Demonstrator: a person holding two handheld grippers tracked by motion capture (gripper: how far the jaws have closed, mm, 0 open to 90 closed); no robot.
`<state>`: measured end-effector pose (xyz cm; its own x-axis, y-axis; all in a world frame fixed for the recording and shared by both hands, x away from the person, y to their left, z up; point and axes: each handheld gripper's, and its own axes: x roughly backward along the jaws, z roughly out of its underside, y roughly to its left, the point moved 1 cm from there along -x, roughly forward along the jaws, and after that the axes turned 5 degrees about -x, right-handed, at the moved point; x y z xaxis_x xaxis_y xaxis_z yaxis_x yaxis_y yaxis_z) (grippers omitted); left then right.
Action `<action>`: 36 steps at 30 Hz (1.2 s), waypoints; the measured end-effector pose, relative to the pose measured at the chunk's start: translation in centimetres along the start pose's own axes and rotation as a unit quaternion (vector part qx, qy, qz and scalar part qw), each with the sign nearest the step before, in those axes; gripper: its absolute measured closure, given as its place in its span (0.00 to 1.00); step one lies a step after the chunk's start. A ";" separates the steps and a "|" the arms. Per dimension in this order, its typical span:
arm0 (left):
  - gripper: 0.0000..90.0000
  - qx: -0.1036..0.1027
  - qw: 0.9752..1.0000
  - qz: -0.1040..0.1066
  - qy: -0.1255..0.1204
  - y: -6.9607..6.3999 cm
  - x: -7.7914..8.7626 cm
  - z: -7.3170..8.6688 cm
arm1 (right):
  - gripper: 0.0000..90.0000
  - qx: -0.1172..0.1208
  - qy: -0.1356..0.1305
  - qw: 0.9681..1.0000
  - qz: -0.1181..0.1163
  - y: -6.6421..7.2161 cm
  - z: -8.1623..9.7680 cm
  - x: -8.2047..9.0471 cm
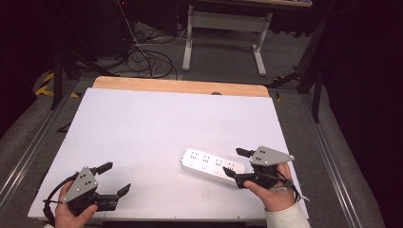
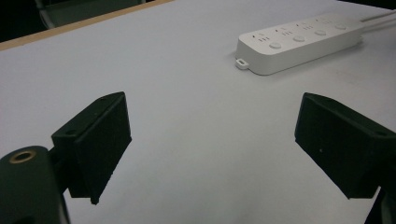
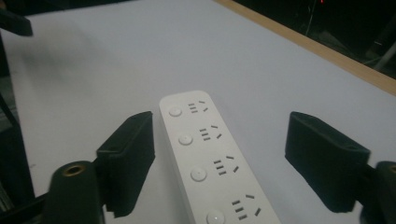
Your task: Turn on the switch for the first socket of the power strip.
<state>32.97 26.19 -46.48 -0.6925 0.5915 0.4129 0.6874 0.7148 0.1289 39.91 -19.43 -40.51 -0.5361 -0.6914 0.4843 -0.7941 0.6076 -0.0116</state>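
White table (image 1: 142, 123), right tongs (image 1: 234, 163) astride power strip (image 1: 211, 164)

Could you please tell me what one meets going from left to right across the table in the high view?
Left gripper, jaws open over the bare white table → white power strip → right gripper, jaws open at the strip's right end.

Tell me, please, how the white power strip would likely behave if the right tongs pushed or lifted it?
The power strip looks like a rigid plastic bar, so it should stay stiff. It lies flat and low, so tipping or rolling seems unlikely. Its smooth casing may slip or pivot on the white table if pushed off-centre.
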 end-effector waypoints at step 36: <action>0.12 0.003 1.000 0.005 -0.008 0.0 0.2 -0.1 | 0.13 -0.069 -0.020 0.997 -0.013 -3.8 9.0 0.9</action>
<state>32.83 26.25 -46.36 -0.6891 0.6042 0.4002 0.6930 0.7109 0.1200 39.82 -25.86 -47.84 -0.5294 -0.7210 0.4471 -0.7621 0.6357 0.1227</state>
